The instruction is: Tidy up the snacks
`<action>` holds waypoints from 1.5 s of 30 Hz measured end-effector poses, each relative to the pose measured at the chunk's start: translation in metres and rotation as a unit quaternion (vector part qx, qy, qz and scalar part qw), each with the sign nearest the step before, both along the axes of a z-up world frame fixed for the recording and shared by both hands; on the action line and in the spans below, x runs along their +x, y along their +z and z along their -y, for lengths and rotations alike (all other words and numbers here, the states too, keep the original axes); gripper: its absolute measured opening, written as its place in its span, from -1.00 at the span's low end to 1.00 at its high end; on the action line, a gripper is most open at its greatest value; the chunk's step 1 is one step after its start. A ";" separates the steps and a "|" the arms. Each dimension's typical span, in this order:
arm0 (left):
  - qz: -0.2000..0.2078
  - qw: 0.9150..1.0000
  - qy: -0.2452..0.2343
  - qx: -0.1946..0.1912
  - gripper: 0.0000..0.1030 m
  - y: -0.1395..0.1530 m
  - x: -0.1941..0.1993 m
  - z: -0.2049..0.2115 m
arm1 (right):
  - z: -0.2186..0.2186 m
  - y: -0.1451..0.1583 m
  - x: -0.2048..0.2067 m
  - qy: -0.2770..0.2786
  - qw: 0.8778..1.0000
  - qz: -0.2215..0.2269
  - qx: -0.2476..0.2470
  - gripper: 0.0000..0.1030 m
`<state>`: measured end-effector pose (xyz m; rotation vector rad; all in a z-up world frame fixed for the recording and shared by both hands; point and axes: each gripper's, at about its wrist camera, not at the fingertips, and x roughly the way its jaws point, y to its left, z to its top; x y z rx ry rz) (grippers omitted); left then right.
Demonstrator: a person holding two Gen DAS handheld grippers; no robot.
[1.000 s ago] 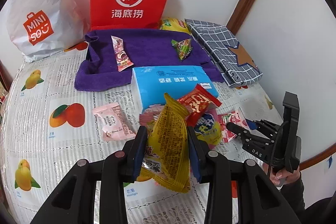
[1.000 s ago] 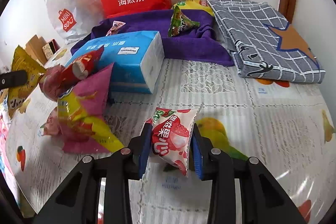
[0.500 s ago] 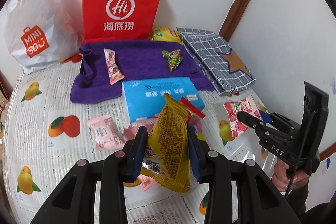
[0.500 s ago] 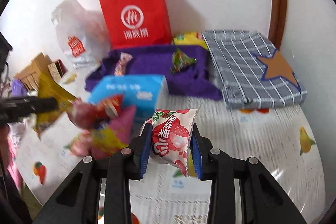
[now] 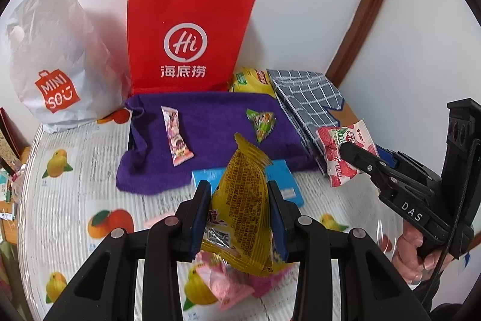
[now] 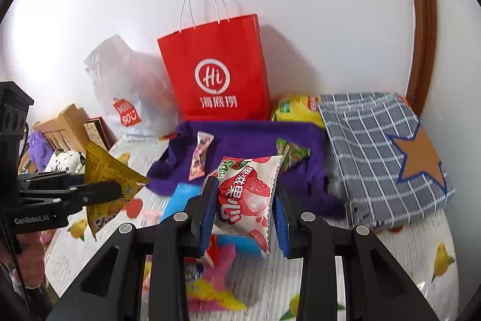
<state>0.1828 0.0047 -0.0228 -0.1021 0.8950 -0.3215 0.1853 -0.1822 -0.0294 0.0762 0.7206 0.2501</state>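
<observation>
The left gripper (image 5: 237,212) is clamping a yellow snack packet (image 5: 243,200) above the table (image 5: 60,194); the right gripper (image 6: 245,212) is pinching a lychee jelly packet (image 6: 248,194). Both are hanging before the purple towel (image 5: 210,122), near the red bag (image 5: 186,41).

The table (image 5: 60,188), covered in fruit-print cloth, carried a purple towel (image 5: 210,122), red paper bag (image 5: 189,38), white Miniso bag (image 5: 57,65), blue tissue pack (image 5: 285,176) and checked cloth (image 6: 375,146).

Two snack packets held up in the air

The yellow packet (image 5: 245,206) stands upright, pinched; the red-and-white lychee packet (image 6: 246,197) is gripped, slightly tilted.
</observation>
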 end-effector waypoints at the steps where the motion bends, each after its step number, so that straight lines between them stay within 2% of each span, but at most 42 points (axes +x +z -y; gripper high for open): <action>1: 0.000 1.000 0.001 0.000 -0.31 0.001 0.003 0.000 | 0.000 0.001 0.004 0.000 1.000 0.000 0.000 -0.32; 11: -0.005 1.000 0.020 0.012 -0.31 0.000 0.058 -0.008 | -0.002 -0.005 0.065 0.002 1.000 -0.002 -0.005 -0.32; 14: -0.017 0.999 0.034 0.026 -0.31 -0.006 0.077 -0.010 | -0.002 -0.010 0.085 0.000 1.000 -0.004 -0.005 -0.32; 22: -0.030 0.999 0.034 0.020 -0.31 -0.028 0.110 -0.015 | -0.011 -0.023 0.126 0.007 1.000 -0.015 -0.015 -0.32; 29: -0.039 0.997 0.047 0.037 -0.31 -0.051 0.135 -0.025 | -0.022 -0.051 0.153 0.016 0.999 -0.034 -0.022 -0.32; 38: -0.077 0.995 0.051 0.027 -0.31 -0.091 0.158 -0.035 | -0.027 -0.092 0.174 0.029 0.996 -0.074 -0.047 -0.32; 45: -0.097 0.994 0.043 0.028 -0.31 -0.105 0.163 -0.031 | -0.028 -0.112 0.181 0.038 0.993 -0.097 -0.056 -0.32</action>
